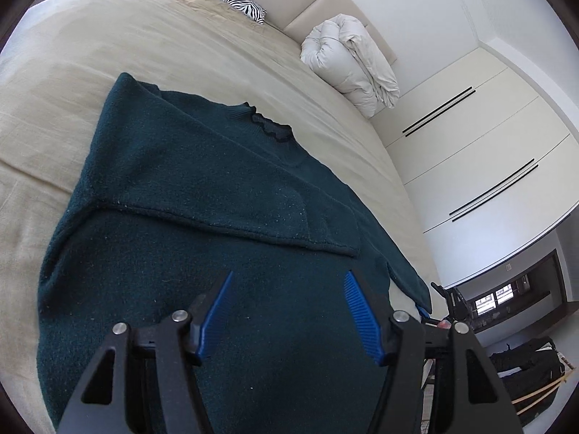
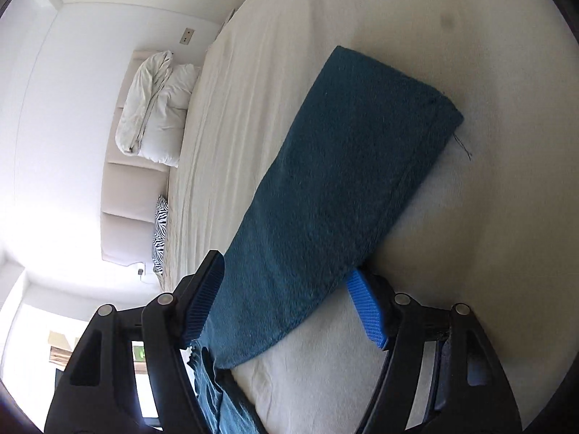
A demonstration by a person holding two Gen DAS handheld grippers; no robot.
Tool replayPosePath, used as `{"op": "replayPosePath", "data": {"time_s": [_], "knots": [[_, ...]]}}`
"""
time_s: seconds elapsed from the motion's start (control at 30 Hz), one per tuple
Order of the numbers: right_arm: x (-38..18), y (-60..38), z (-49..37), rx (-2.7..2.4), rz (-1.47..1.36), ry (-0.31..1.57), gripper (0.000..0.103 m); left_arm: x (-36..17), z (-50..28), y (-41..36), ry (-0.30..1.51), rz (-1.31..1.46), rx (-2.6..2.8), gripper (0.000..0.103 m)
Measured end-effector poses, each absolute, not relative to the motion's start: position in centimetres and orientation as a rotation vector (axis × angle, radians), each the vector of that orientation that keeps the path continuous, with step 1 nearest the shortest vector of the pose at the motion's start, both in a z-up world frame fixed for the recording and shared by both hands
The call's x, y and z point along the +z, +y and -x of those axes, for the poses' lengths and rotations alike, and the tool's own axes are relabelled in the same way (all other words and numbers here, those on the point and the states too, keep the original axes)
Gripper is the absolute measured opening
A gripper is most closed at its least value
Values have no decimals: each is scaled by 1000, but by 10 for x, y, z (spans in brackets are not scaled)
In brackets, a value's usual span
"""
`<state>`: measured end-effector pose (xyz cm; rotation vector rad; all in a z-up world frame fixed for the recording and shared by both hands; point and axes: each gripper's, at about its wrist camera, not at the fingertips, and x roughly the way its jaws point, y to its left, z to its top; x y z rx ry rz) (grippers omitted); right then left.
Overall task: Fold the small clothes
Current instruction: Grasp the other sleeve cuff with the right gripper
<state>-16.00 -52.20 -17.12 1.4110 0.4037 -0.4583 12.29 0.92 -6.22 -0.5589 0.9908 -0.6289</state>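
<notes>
My left gripper [image 1: 287,276] sits at the bottom centre of its frame, its blue-padded fingers [image 1: 217,311] spread wide with nothing between them. My right gripper [image 2: 286,271] fills the bottom of its frame, jaws also wide apart, blue pads [image 2: 367,311] pressing on nothing.

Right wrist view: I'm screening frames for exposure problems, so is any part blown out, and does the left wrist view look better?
Right wrist: wall washed out white, sweater sleeve well exposed. Left wrist: evenly lit, sweater knit sharp, wardrobe lines bowed by fisheye.
</notes>
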Motion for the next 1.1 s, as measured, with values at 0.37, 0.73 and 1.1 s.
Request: {"op": "replayPosePath", "data": {"time_s": [0.37, 0.73, 1.1], "knots": [[-145, -596, 182, -635, -1298, 443, 12, -70, -137, -9, 1032, 605, -639, 64], [-27, -328, 31, -188, -415, 748, 10, -70, -155, -27, 1032, 690, -667, 64], [-101, -154, 5, -13, -115, 997, 14, -110, -164, -41, 1155, 832, -665, 69]]}}
